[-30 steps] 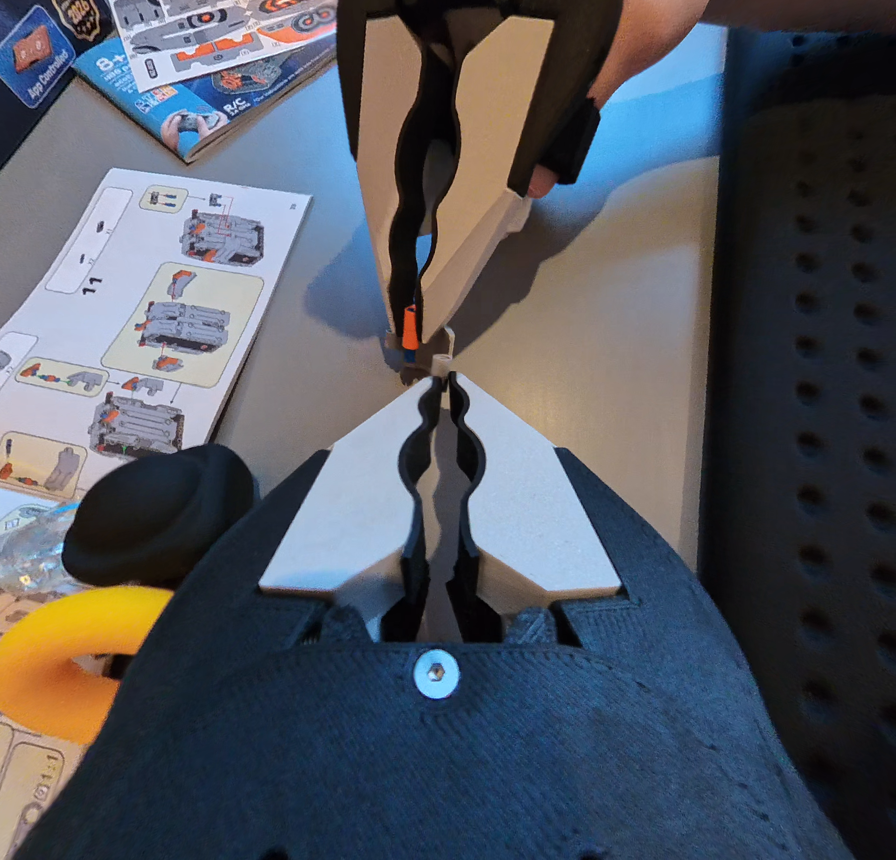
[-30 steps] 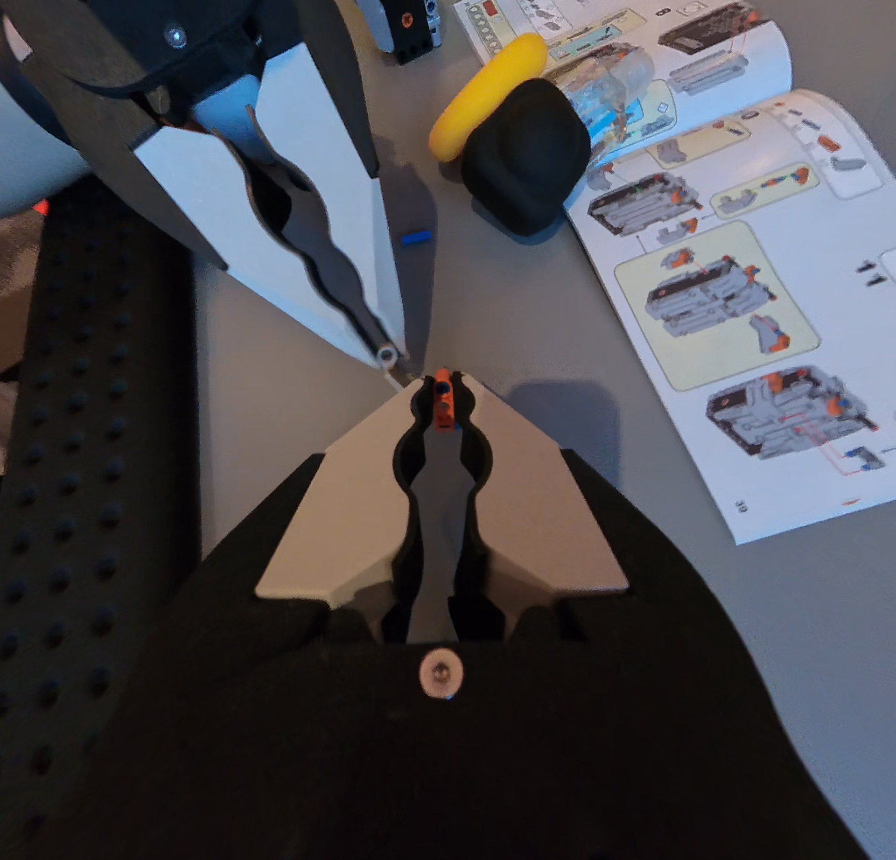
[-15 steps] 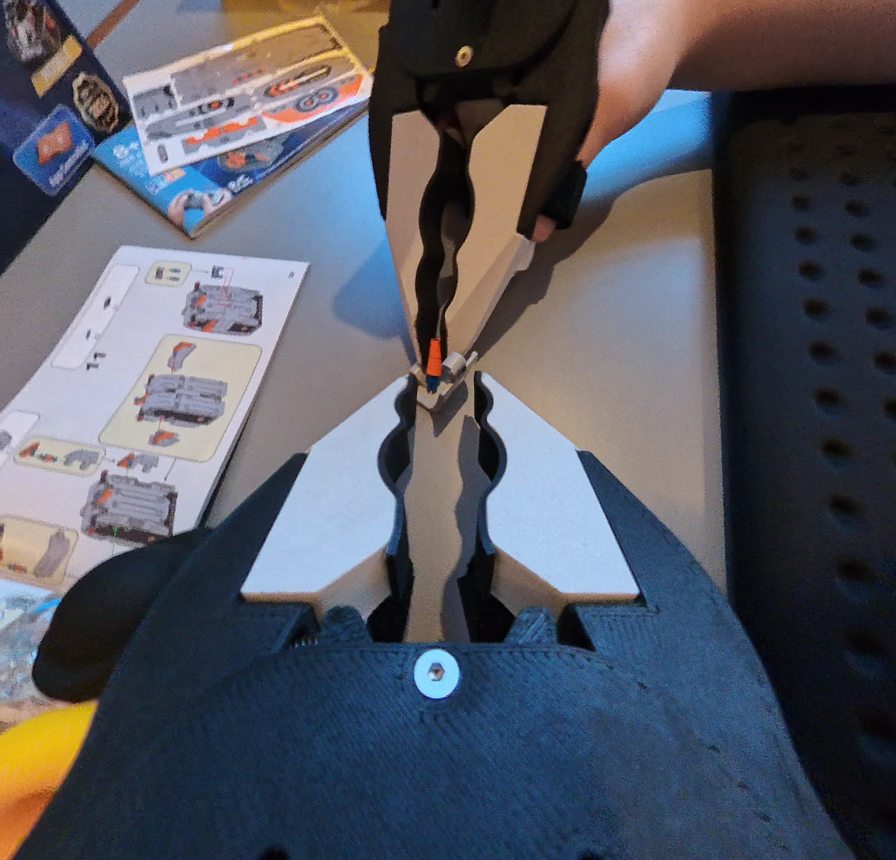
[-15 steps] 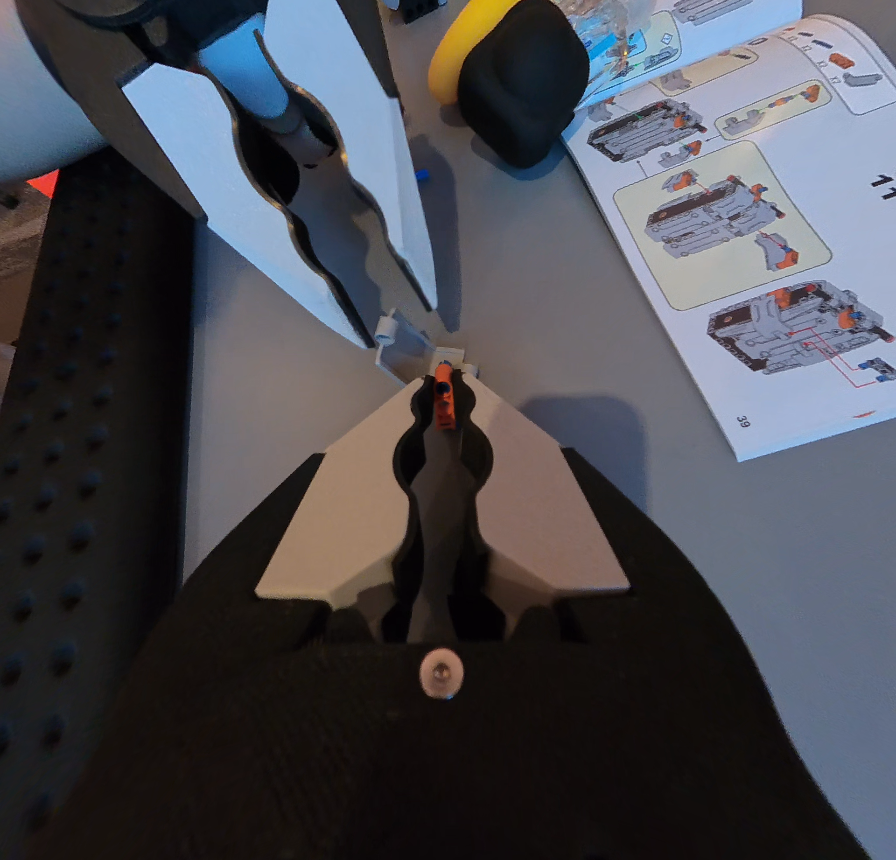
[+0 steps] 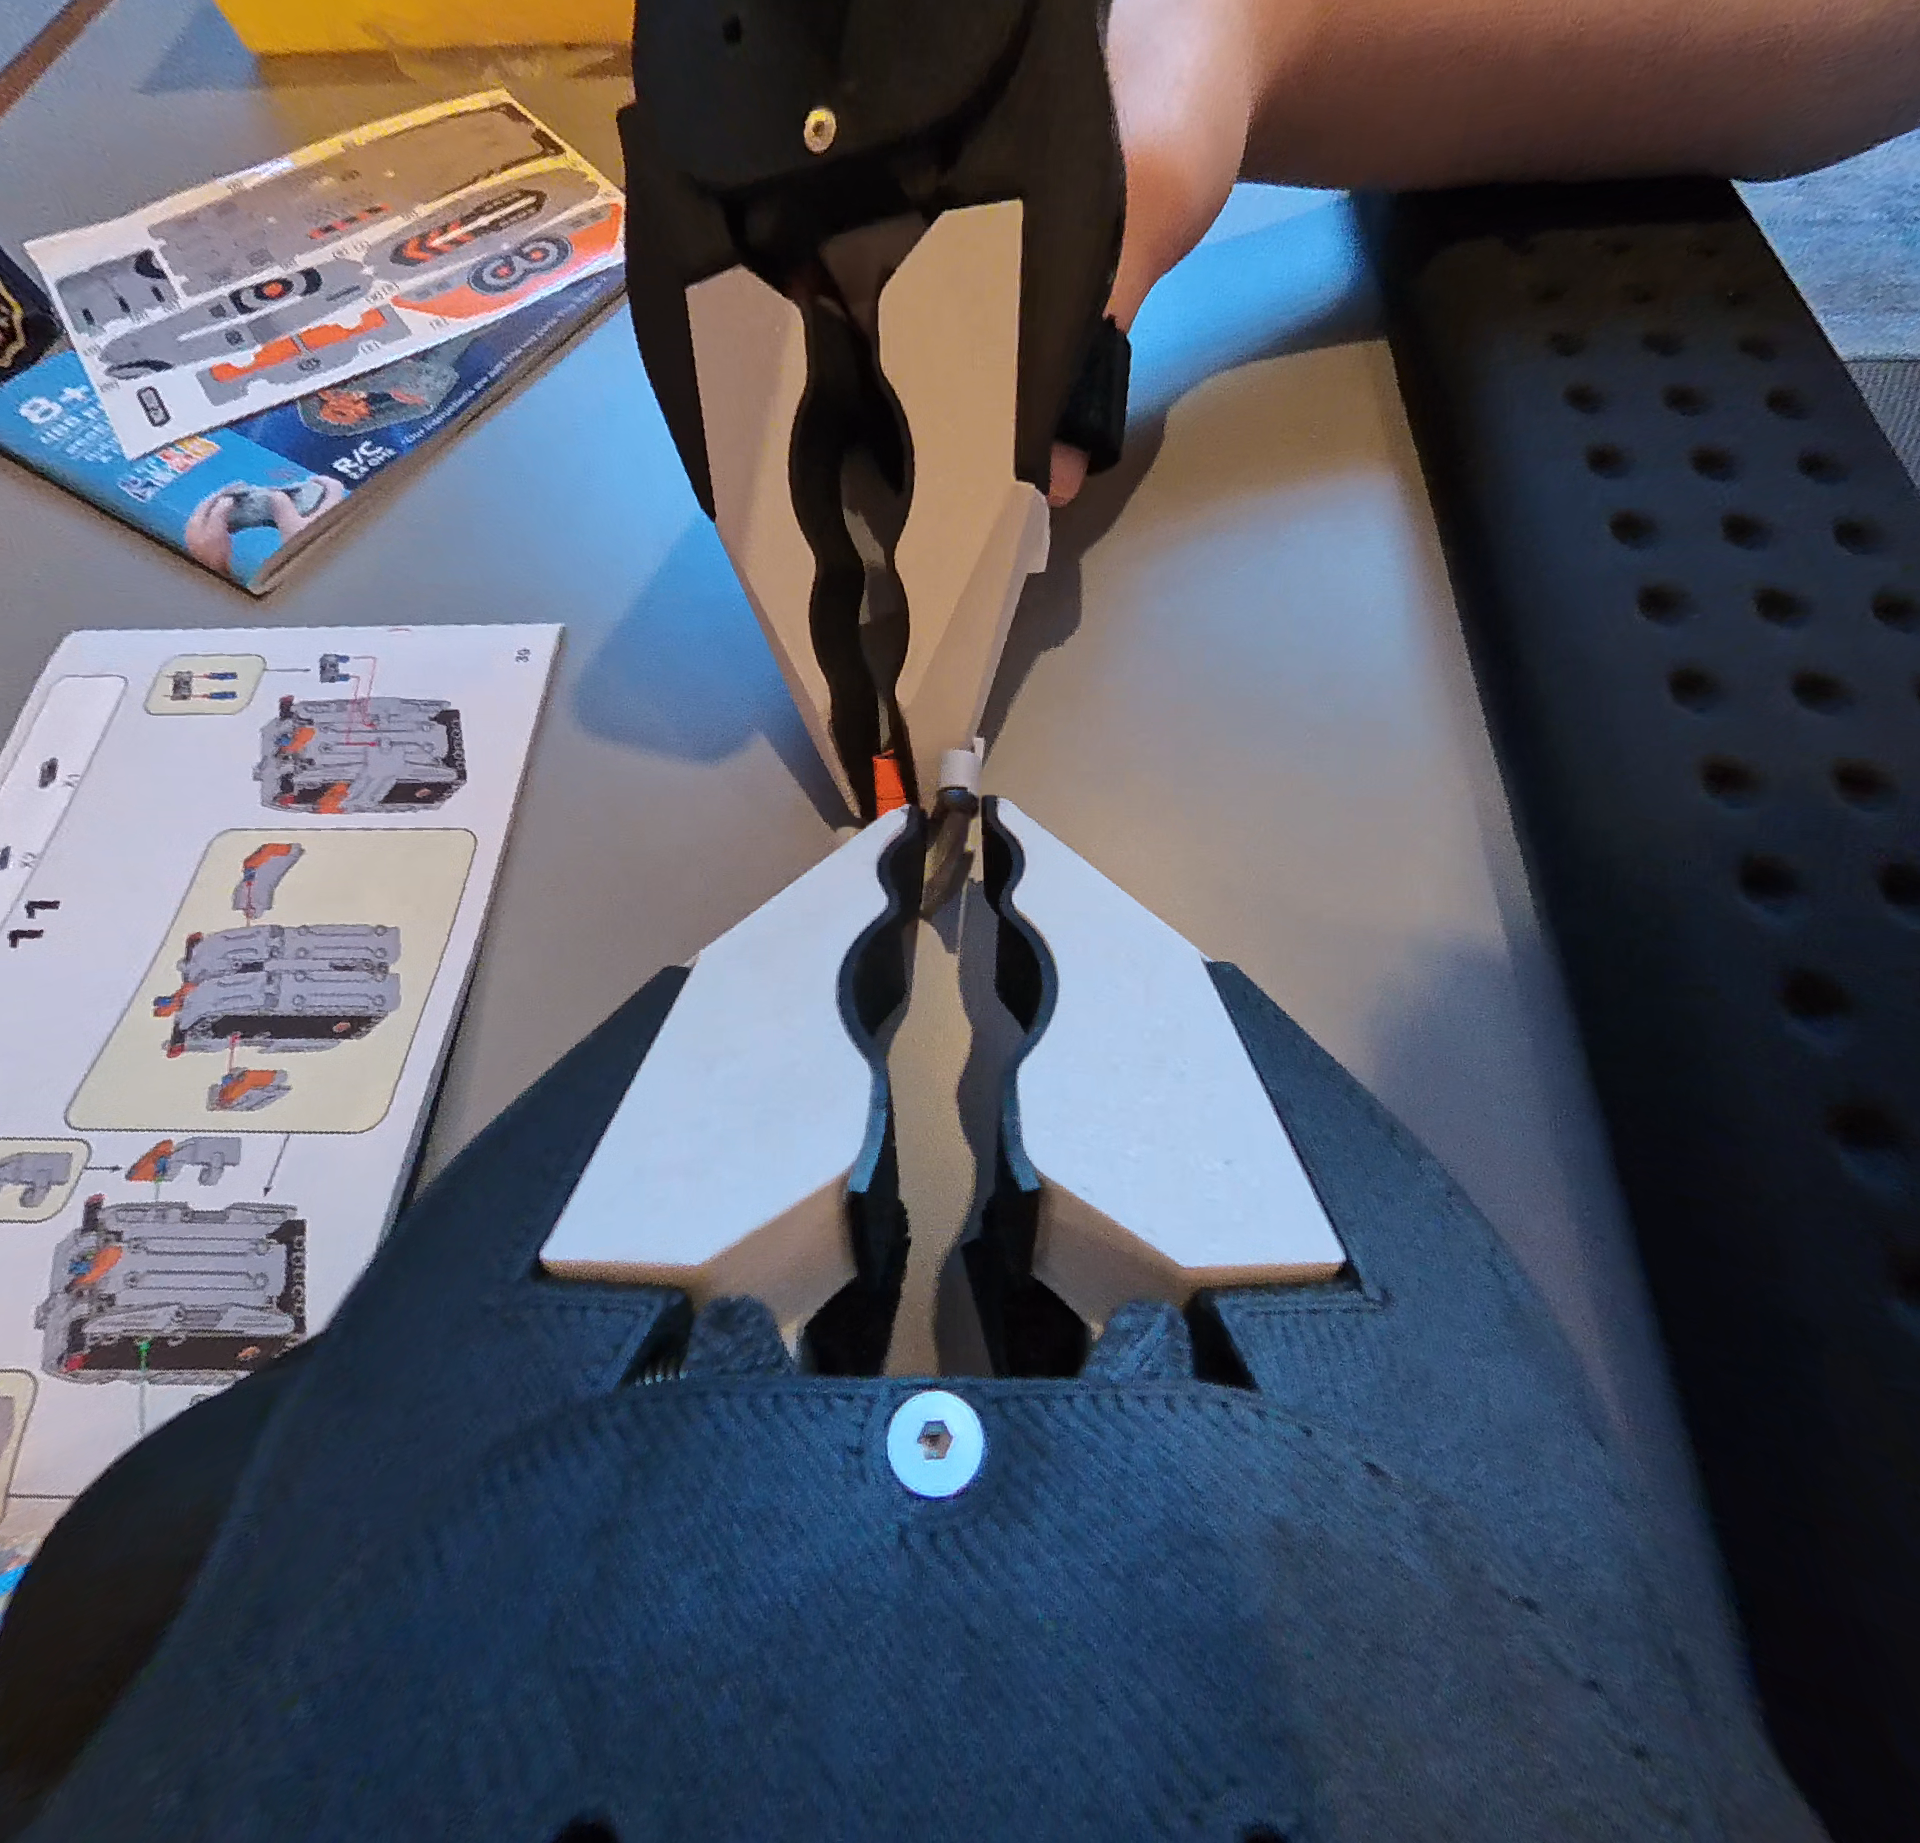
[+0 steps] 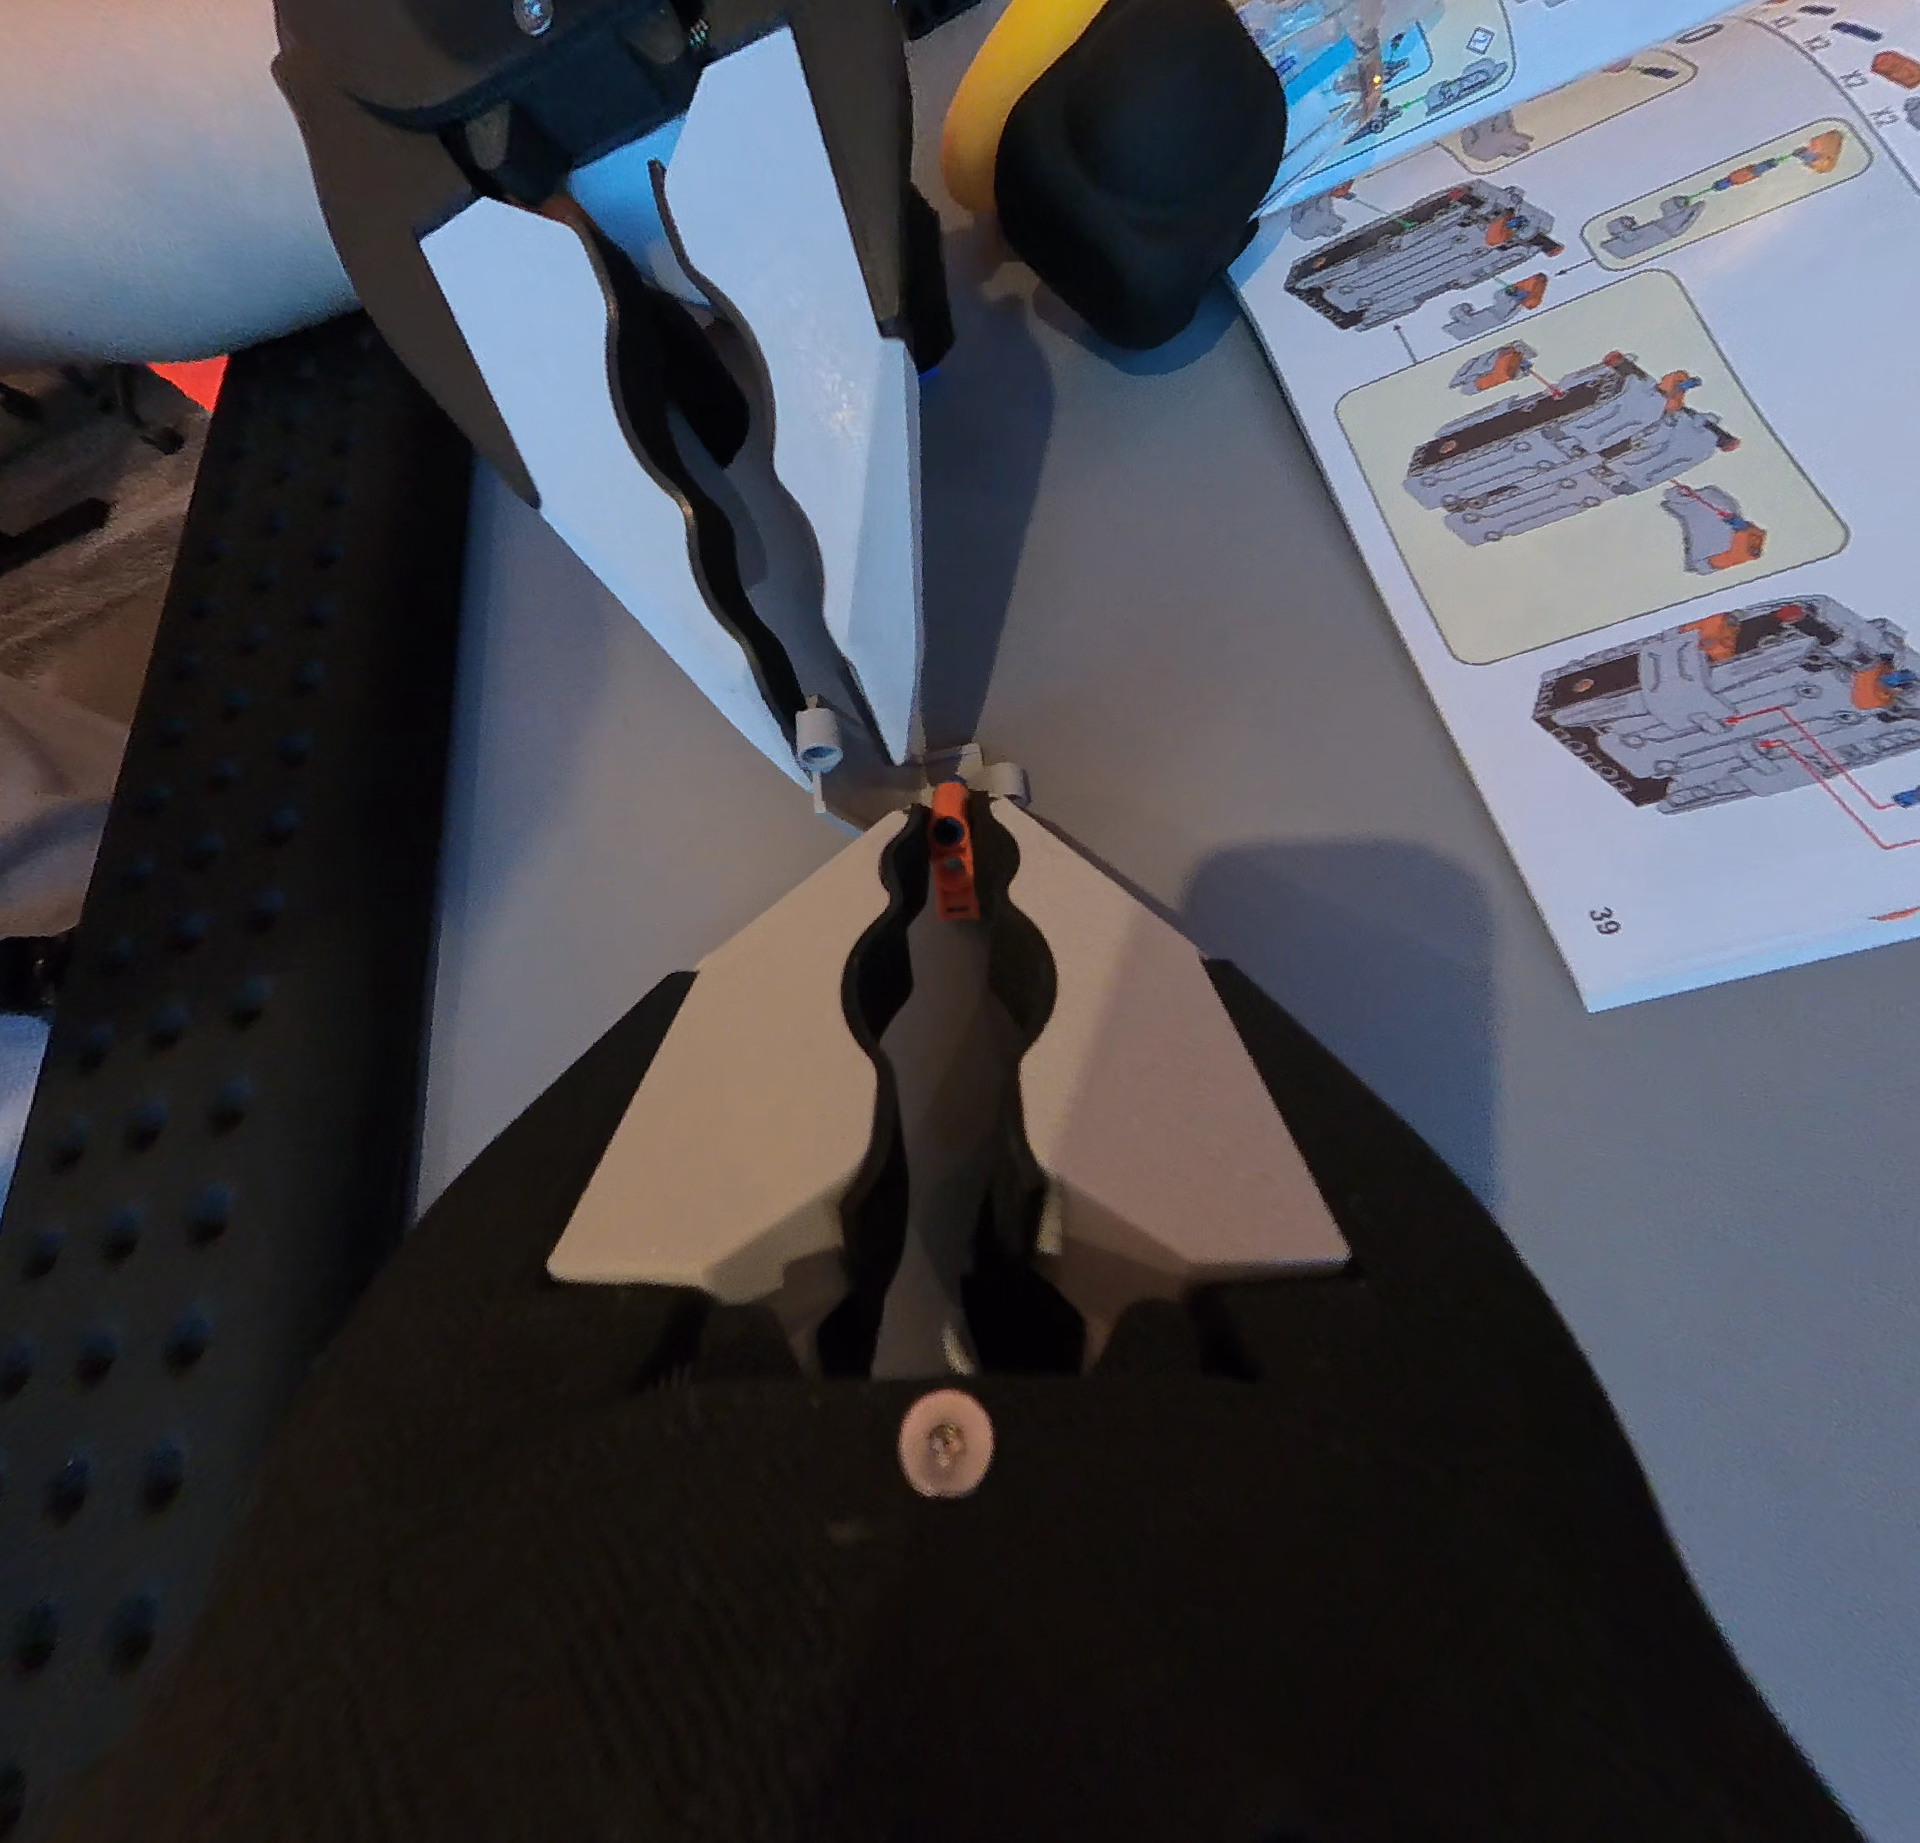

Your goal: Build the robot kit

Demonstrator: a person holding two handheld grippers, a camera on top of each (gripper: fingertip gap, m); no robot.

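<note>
My right gripper (image 6: 953, 814) is shut on a small orange toy-brick connector (image 6: 954, 863), held at its fingertips just above the grey table. A light grey angled piece (image 6: 818, 744) sits on the far end of the connector. My left gripper (image 5: 951, 814) faces the right one tip to tip. Its jaws stand a narrow gap apart around the grey piece (image 5: 958, 770); I see no firm contact. The right gripper (image 5: 900, 767) and the orange connector (image 5: 886, 781) show in the left wrist view. The left gripper (image 6: 857, 759) shows in the right wrist view.
An open instruction booklet (image 6: 1610, 494) lies beside the grippers, also in the left wrist view (image 5: 260, 910). A second booklet with a sticker sheet (image 5: 312, 287) lies farther off. A black rounded object (image 6: 1132, 152), a yellow ring (image 6: 997, 48) and a perforated black mat (image 5: 1714, 754) flank the work spot. Only a small space, under 4 cm, lies between the two pairs of fingers.
My left gripper held the grey piece, opened wide, and has now narrowed around it again. The grey piece now sits on the orange connector. The right gripper kept its grip.
</note>
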